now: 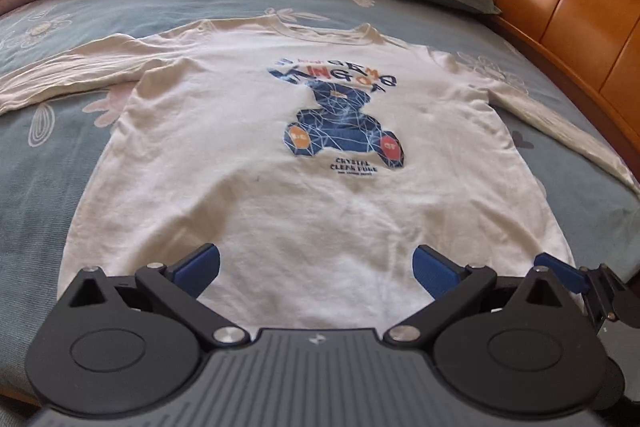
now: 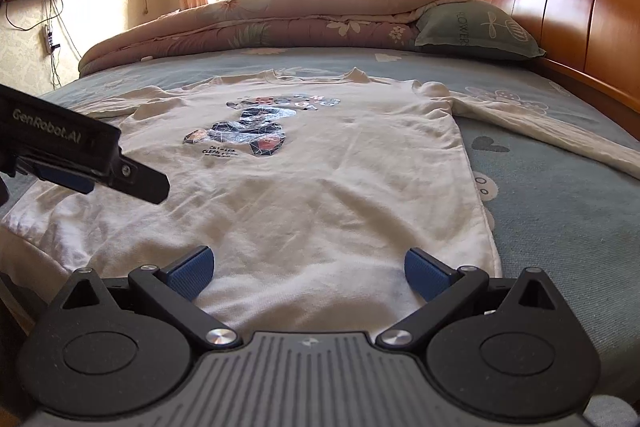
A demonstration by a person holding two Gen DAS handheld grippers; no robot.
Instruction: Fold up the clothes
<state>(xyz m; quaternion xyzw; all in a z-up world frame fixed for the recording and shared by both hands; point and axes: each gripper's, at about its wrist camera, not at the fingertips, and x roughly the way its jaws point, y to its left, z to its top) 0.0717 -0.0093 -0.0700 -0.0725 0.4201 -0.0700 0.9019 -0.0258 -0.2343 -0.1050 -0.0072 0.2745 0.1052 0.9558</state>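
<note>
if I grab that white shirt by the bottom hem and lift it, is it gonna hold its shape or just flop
Probably flop: the white shirt lies flat with soft wrinkles, like thin knit cotton. Its long sleeves sprawl loosely across the bed sheet, so they would likely dangle and drag. It looks light, so both open grippers should lift it easily.

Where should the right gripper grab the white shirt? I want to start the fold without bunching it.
Pinch the white shirt at its near right hem corner, coming in low from the near edge. It lies flat, print up, and that corner sits just beyond the open right gripper.
</note>
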